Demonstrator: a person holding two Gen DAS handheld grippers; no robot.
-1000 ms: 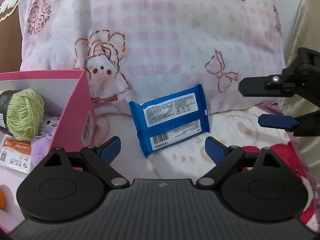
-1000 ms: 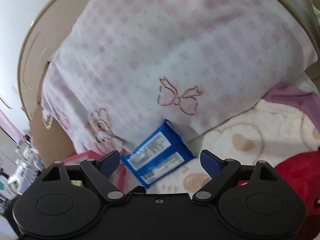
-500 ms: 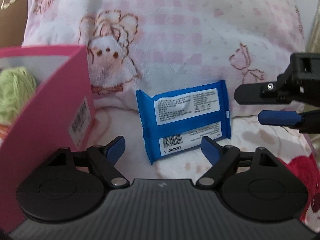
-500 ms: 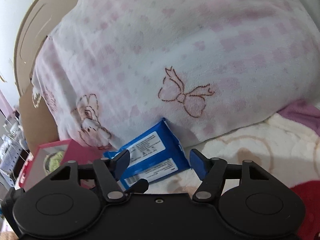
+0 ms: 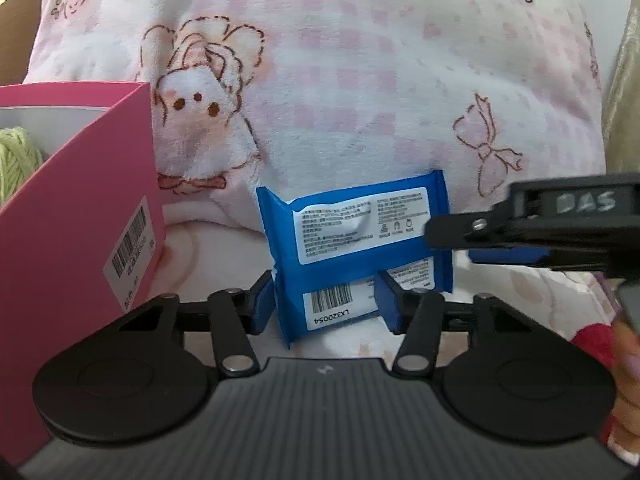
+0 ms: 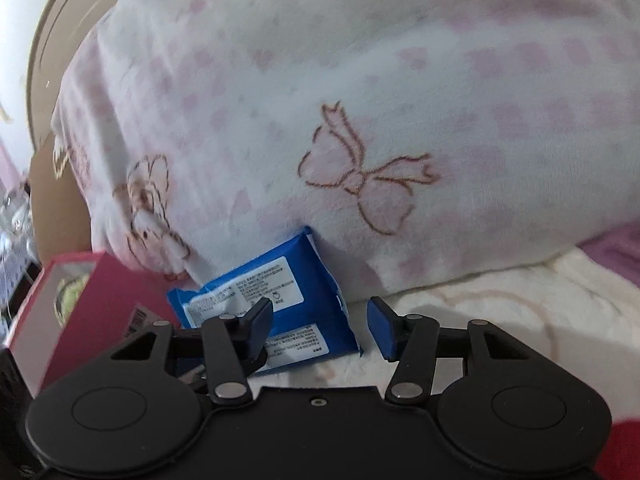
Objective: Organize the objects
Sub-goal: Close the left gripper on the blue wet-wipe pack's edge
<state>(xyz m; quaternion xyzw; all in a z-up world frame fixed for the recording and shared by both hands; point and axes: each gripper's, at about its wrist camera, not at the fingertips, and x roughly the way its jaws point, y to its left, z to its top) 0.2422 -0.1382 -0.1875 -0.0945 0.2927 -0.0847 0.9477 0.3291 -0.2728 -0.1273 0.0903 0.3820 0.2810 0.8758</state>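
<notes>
Both tongs have just been closing. My left gripper (image 5: 324, 304) pinches the blue pack's (image 5: 356, 240) lower end; my right gripper (image 6: 320, 320) is released, straddling its right edge. Pack leans on the pillow (image 5: 360, 80) at twelve o'clock. Yarn (image 5: 16, 160) already sits in the pink box (image 5: 80, 220) at nine; I judge the pack goes there next. Room is tight leftward.

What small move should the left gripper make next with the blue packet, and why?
Probably lift it. The left gripper, whose jaws have just been closing, now brackets the blue packet with pads at both sides, and the pink box stands open beside it. Whether the pads press firmly is unclear.
</notes>
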